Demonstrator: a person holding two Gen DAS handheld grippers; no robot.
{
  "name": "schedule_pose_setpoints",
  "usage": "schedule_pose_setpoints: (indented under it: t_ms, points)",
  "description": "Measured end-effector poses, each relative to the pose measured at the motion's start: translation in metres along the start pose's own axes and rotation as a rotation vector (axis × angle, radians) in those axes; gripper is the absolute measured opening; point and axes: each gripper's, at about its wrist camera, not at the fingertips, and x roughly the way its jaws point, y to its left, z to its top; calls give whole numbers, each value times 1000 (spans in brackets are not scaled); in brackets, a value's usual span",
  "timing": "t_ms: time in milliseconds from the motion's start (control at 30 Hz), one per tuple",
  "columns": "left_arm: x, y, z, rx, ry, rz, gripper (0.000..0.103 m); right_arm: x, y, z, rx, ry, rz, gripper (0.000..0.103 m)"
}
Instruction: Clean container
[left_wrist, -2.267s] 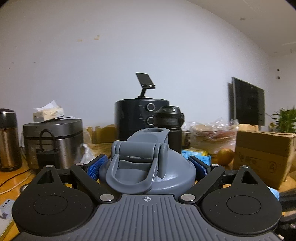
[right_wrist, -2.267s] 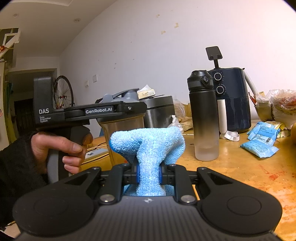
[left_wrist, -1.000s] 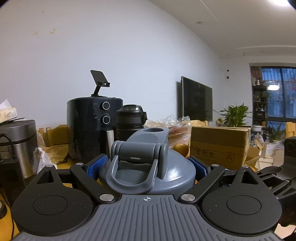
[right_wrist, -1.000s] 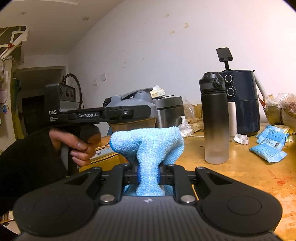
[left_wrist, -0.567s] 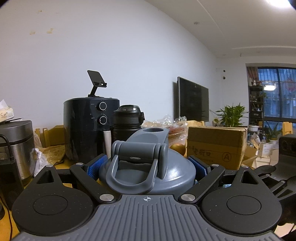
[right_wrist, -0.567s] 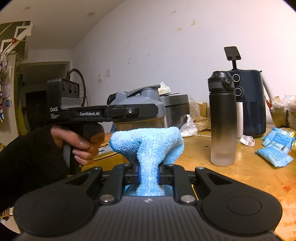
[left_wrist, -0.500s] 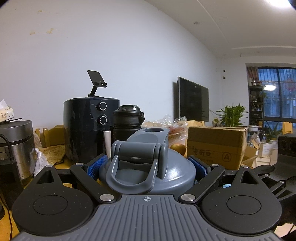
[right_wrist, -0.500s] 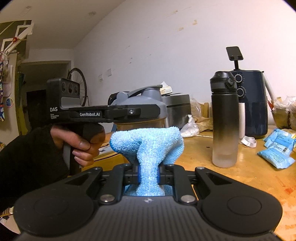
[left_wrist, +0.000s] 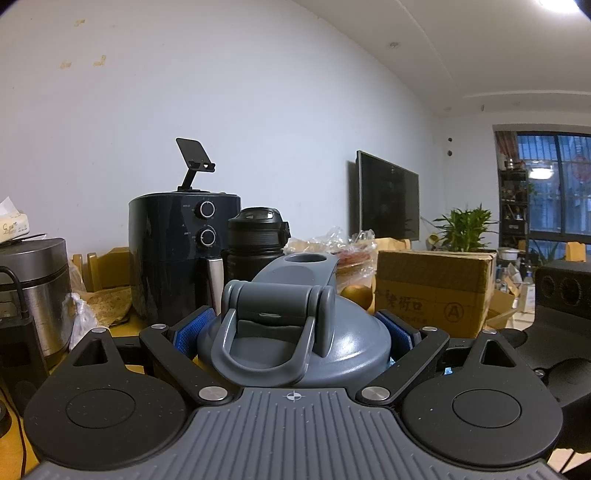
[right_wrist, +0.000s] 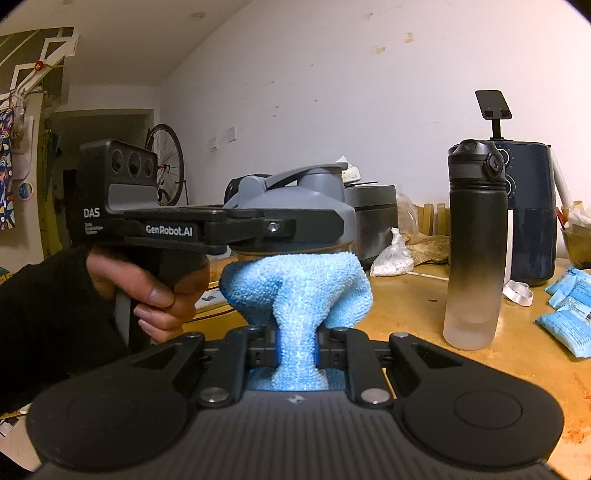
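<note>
A shaker bottle with a grey flip-top lid (left_wrist: 295, 332) fills the middle of the left wrist view, and my left gripper (left_wrist: 293, 334) is shut on it just under the lid. In the right wrist view the same bottle (right_wrist: 295, 206) is held up in the air by the left gripper (right_wrist: 295, 227), which a hand (right_wrist: 147, 291) grasps. My right gripper (right_wrist: 295, 345) is shut on a bunched blue microfibre cloth (right_wrist: 295, 291). The cloth's top lies right in front of the bottle's body and hides most of it; whether they touch I cannot tell.
On the wooden table (right_wrist: 406, 306) stand a black-to-frosted water bottle (right_wrist: 474, 243), a dark air fryer (left_wrist: 183, 254), a steel rice cooker (left_wrist: 33, 291) and a cardboard box (left_wrist: 432, 288). Blue packets (right_wrist: 569, 310) lie at the right. A bicycle wheel (right_wrist: 168, 162) leans at the back.
In the right wrist view the held shaker bottle and left gripper have come closer and now sit directly behind the cloth. The left wrist view has barely shifted.
</note>
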Motion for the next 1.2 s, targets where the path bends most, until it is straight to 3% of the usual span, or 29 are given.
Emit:
schedule_pose_setpoints:
  t_ms: [333, 933, 1200]
  points:
    - [-1, -1, 0, 0, 2, 4, 94, 3, -1, 0, -4, 26, -8, 10]
    - [-1, -1, -1, 1, 0, 5, 94, 45, -7, -32, -27, 302, -20, 10]
    - [0, -2, -1, 1, 0, 10, 94, 49, -11, -33, -18, 311, -16, 11]
